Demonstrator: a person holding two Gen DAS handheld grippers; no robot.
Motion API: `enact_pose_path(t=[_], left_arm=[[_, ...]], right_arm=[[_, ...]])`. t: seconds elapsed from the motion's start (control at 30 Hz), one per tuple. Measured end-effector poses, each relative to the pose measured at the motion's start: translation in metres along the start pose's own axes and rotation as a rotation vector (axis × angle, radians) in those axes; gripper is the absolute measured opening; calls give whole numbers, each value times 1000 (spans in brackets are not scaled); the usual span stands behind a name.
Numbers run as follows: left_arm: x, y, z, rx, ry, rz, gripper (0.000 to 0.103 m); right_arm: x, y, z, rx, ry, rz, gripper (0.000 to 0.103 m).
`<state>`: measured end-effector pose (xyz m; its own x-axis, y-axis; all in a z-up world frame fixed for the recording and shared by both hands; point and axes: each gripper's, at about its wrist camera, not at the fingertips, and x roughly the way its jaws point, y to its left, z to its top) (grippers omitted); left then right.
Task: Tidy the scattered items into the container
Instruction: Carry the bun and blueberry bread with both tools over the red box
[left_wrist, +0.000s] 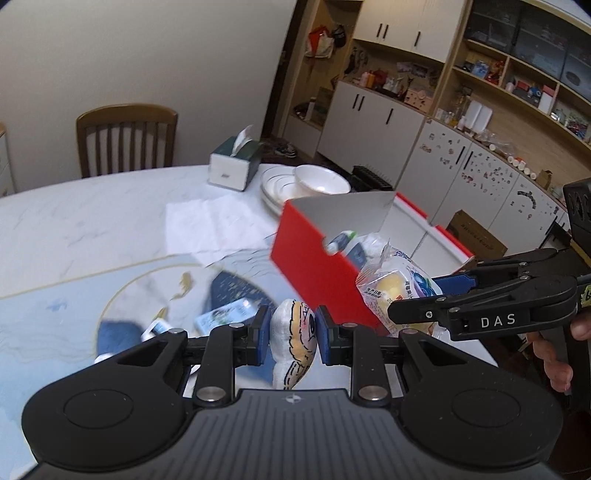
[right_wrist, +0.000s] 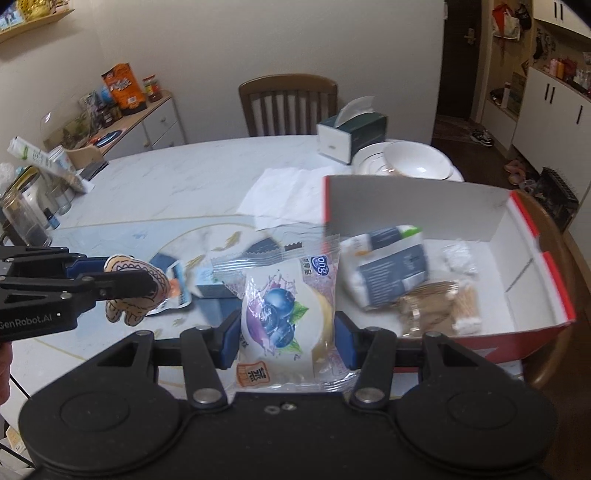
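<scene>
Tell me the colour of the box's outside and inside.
The box is red outside and white inside, best seen in the right wrist view.

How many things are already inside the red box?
3, maybe more: a blue-and-white packet against the left wall of the red box, a brown packet on the floor in front of it, and a small white packet toward the back. The near wall may hide more.

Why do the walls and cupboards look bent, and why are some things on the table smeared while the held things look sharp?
Left wrist view: the fisheye lens bows the cupboards; the red box and the table smear, while the plush toy in the left gripper stays sharp. Right wrist view: the snack packet in the right gripper is crisp; the box's contents blur.
</scene>
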<state>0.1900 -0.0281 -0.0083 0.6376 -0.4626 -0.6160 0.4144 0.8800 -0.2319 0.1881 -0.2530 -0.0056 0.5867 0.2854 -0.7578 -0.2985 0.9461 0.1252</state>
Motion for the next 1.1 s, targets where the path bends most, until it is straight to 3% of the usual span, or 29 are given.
enact_pose_path(t=[0.63,1.1], left_arm=[[71,-86,47,124,-6,-63,25],[134,-134,81,222,3,-94,25]], right_arm=[[-16,-114,14,49,-32,-87,50],[17,-171,30,40,-10,-131,50]])
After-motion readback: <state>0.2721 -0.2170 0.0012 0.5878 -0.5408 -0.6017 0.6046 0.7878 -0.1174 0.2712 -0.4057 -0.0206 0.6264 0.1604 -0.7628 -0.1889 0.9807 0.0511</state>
